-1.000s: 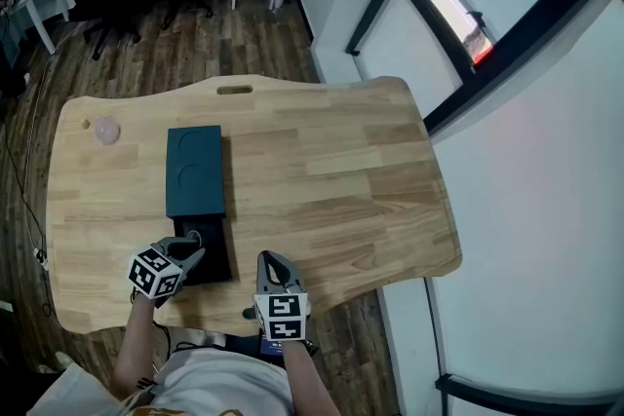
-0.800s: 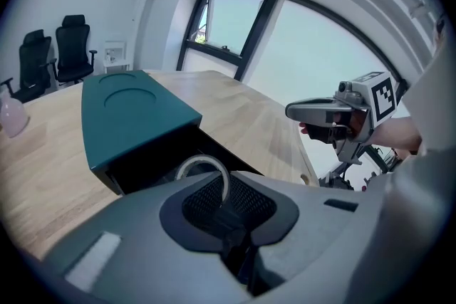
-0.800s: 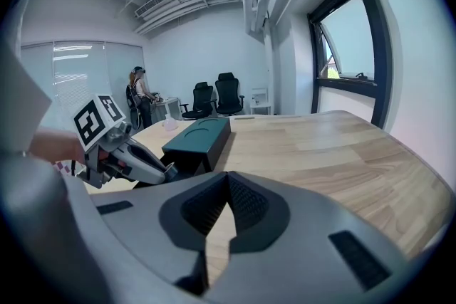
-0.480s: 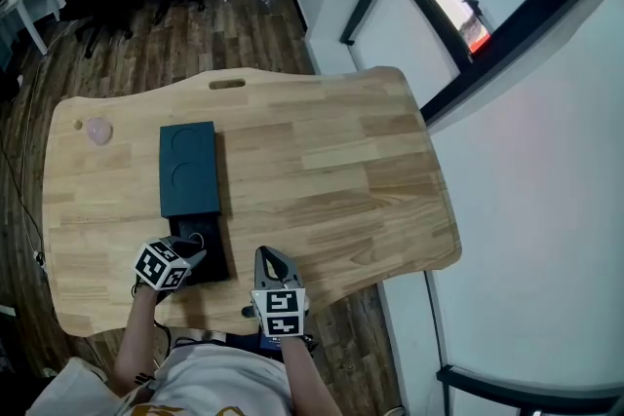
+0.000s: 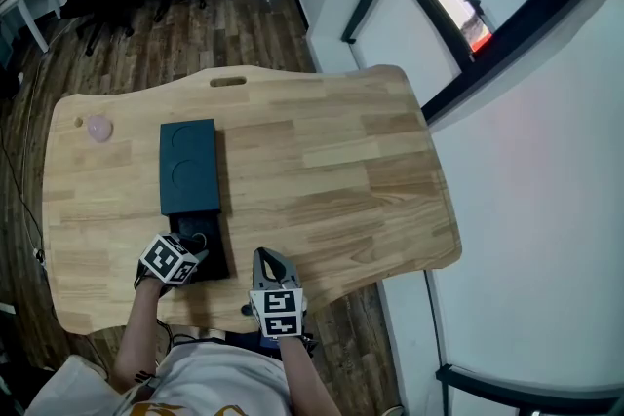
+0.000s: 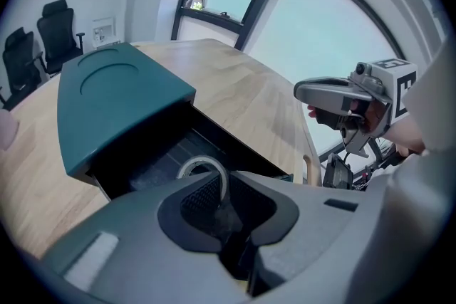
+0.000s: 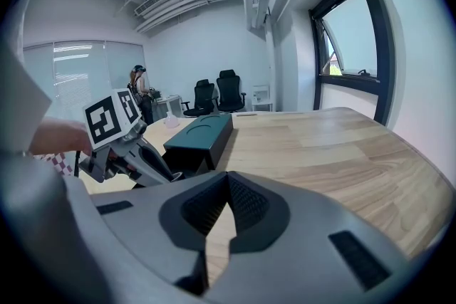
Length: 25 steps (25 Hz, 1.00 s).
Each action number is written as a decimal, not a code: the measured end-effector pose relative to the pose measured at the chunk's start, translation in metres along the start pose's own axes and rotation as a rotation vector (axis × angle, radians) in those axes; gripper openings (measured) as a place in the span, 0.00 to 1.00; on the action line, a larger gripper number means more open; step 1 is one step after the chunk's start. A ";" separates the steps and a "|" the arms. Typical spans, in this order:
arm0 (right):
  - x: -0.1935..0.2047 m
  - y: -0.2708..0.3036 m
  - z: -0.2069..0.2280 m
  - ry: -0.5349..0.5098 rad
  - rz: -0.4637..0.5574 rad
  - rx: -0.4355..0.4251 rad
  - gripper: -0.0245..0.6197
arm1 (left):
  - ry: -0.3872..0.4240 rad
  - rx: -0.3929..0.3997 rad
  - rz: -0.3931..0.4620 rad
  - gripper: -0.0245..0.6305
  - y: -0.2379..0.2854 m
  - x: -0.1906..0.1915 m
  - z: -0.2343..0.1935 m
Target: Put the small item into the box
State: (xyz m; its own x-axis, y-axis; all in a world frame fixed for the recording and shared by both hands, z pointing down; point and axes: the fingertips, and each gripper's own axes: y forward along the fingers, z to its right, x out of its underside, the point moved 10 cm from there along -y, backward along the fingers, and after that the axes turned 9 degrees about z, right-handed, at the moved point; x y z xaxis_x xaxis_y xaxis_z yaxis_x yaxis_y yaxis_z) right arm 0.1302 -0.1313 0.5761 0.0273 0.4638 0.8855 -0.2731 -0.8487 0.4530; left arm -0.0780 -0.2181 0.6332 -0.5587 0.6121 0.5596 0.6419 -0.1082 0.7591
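Grey hand-held grippers (image 5: 193, 250) (image 5: 267, 260), black-white marker cubes (image 5: 168, 260), white shirt (image 5: 219, 383).

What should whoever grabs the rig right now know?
Left gripper: shut on the ring, held over the open drawer of the box.
Right gripper: shut, empty, above the table.
Done: drawer is out and the ring is gripped and brought to it.
Left: release the ring inside, then probably slide the drawer shut.
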 end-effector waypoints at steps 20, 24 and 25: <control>-0.003 -0.014 0.006 -0.004 0.037 0.001 0.05 | -0.010 -0.058 0.110 0.10 -0.015 -0.005 0.007; -0.009 -0.019 0.001 -0.011 0.058 -0.006 0.05 | -0.045 -0.089 0.284 0.10 -0.038 -0.013 0.009; -0.011 -0.021 0.000 -0.015 0.061 -0.008 0.05 | -0.049 -0.097 0.315 0.10 -0.044 -0.014 0.010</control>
State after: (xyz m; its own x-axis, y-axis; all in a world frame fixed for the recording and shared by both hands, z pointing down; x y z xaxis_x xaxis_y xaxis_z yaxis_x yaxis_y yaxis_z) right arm 0.1353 -0.1183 0.5572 0.0251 0.4071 0.9130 -0.2823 -0.8732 0.3972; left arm -0.0931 -0.2139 0.5890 -0.3131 0.5732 0.7572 0.7246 -0.3712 0.5806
